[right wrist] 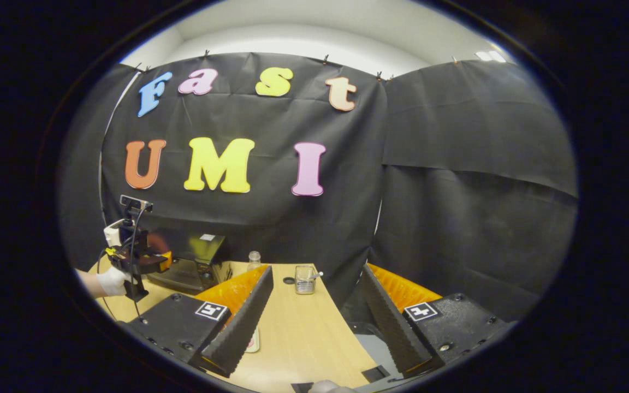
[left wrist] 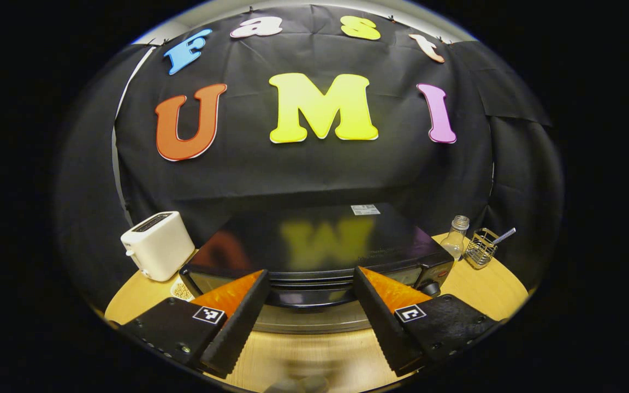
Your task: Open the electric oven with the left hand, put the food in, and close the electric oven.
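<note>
left gripper (left wrist: 310,314) wide open, holding nothing, pointed square at the electric oven (left wrist: 314,256) dead ahead at 12 o'clock on the table (left wrist: 478,284); the door's top edge and handle bar (left wrist: 312,297) run 9-to-3 across the gap between the fingers, so the next move looks like a short push in and a close on that bar. right gripper (right wrist: 314,322) also wide open and empty, well apart from the oven at its 10 o'clock, so left is clearly nearer; door looks still closed, food not identifiable.
</note>
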A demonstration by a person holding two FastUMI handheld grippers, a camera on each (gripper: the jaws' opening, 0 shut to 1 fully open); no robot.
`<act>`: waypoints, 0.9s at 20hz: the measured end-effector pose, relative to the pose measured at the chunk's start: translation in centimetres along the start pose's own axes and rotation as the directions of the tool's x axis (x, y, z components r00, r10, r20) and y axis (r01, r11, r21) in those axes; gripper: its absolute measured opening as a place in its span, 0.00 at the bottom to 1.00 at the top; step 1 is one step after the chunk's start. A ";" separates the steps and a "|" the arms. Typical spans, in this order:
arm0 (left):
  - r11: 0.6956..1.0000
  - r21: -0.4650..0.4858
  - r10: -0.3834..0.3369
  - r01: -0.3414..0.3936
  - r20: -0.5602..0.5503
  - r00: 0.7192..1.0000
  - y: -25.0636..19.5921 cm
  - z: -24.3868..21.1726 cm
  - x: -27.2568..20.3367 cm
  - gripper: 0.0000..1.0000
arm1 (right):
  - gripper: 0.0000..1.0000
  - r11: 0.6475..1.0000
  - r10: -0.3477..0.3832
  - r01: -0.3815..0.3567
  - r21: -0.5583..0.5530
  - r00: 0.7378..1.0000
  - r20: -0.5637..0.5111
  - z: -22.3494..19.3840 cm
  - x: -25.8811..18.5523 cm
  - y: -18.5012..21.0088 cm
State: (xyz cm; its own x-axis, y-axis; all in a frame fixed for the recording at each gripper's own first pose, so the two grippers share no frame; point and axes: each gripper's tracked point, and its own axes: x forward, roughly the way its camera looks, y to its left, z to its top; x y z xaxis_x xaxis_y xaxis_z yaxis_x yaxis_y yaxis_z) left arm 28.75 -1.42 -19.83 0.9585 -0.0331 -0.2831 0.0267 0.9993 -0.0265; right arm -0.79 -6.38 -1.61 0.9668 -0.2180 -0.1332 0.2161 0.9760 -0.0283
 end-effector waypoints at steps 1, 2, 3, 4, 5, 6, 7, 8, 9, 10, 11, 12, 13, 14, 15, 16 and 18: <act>1.000 -0.003 0.000 -0.001 -0.013 1.000 0.1 -0.3 -0.3 0.97 | 1.00 1.000 0.006 -0.006 0.002 1.000 -0.002 0.0 0.0 0.2; 1.000 -0.002 0.000 0.000 -0.019 1.000 0.1 -0.3 -0.6 0.97 | 1.00 1.000 0.013 -0.013 0.006 1.000 -0.001 0.1 0.0 0.4; 1.000 -0.001 -0.001 0.001 -0.029 1.000 0.1 -0.5 -1.0 0.97 | 1.00 1.000 0.021 -0.021 0.008 1.000 0.002 0.2 -0.1 0.6; 1.000 -0.001 -0.004 0.004 -0.032 0.999 0.1 -0.7 -1.4 0.98 | 1.00 1.000 0.028 -0.028 0.008 1.000 0.007 0.4 -0.1 0.9; 1.000 0.002 -0.007 0.007 -0.033 0.999 0.0 -1.0 -2.1 0.97 | 1.00 0.999 0.034 -0.034 0.007 0.999 0.010 0.4 -0.1 1.0; 1.000 0.006 -0.011 0.012 -0.035 0.999 0.1 -1.4 -2.8 0.97 | 1.00 0.999 0.041 -0.041 0.008 0.999 0.010 0.3 -0.2 1.2; 1.000 0.006 -0.017 0.017 -0.040 0.999 0.0 -2.1 -3.6 0.97 | 1.00 0.999 0.049 -0.049 0.012 0.999 0.010 0.4 -0.3 1.4; 1.000 0.002 -0.021 0.021 -0.050 0.999 -0.1 -2.7 -4.4 0.97 | 1.00 0.998 0.056 -0.056 0.015 0.998 0.009 0.2 -0.5 1.7; 1.000 -0.002 -0.025 0.025 -0.063 0.998 0.0 -3.6 -5.1 0.97 | 1.00 0.998 0.063 -0.063 0.018 0.998 0.006 0.0 -0.6 1.8; 1.000 -0.008 -0.028 0.027 -0.080 0.996 0.1 -4.5 -5.9 0.97 | 1.00 0.997 0.070 -0.070 0.019 0.998 0.003 -0.2 -0.7 2.0; 0.999 -0.016 -0.032 0.030 -0.108 0.994 0.1 -5.9 -6.6 0.97 | 1.00 0.997 0.077 -0.077 0.020 0.997 -0.003 -0.5 -0.9 2.2; 0.999 -0.017 -0.034 0.032 -0.105 0.994 0.1 -6.7 -7.6 0.96 | 1.00 0.996 0.085 -0.085 0.019 0.996 -0.009 -0.8 -1.1 2.4; 0.999 -0.015 -0.034 0.032 -0.129 0.991 0.2 -8.0 -8.3 0.98 | 1.00 0.996 0.092 -0.092 0.018 0.996 -0.016 -1.1 -1.2 2.6; 0.999 -0.015 -0.034 0.032 -0.139 0.990 0.2 -9.0 -9.0 0.96 | 1.00 0.995 0.099 -0.099 0.015 0.995 -0.021 -1.3 -1.4 2.7; 0.999 -0.013 -0.035 0.033 -0.156 0.987 0.4 -10.4 -9.4 0.97 | 1.00 0.995 0.104 -0.104 0.013 0.994 -0.025 -1.5 -1.6 2.9; 0.999 -0.018 -0.035 0.033 -0.169 0.985 0.5 -11.5 -9.9 0.96 | 1.00 0.994 0.108 -0.108 0.010 0.994 -0.029 -1.7 -1.8 3.0; 0.999 -0.020 -0.036 0.032 -0.198 0.979 0.5 -13.5 -10.5 0.97 | 1.00 0.994 0.111 -0.111 0.004 0.993 -0.039 -2.2 -2.2 3.2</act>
State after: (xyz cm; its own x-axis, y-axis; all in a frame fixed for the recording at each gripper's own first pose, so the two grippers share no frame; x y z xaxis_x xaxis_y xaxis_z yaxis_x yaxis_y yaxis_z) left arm 14.87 -0.78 -29.84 0.8816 -0.0716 -0.4664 0.0519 0.9971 -0.0551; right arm -2.52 -2.73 -3.56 0.9788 -0.1078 -0.1739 0.1078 0.9941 -0.0097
